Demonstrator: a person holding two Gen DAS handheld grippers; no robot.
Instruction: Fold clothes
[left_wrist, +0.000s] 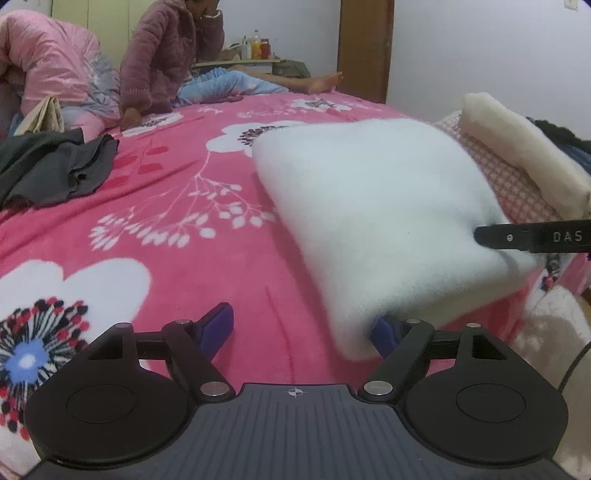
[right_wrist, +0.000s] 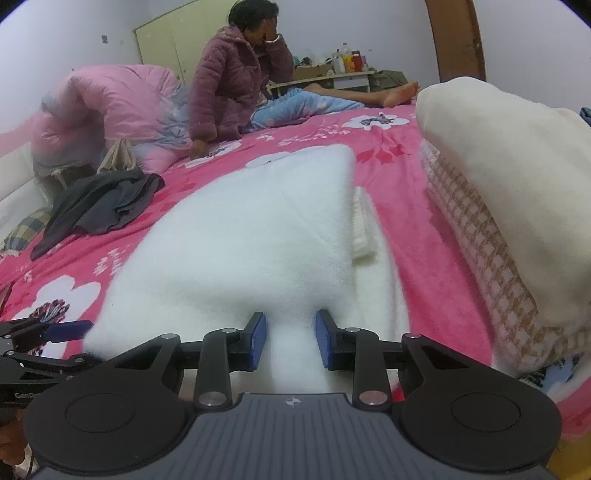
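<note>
On bed (left_wrist: 221, 206) — left tongs (left_wrist: 303, 328) wide open | right tongs (right_wrist: 290, 339) pinching white fleece (right_wrist: 258, 240)

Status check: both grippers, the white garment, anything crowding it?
Left gripper open, one finger under white fleece garment. Right gripper pinching its near edge. Folded cream stack close on right; dark clothes far left.
</note>
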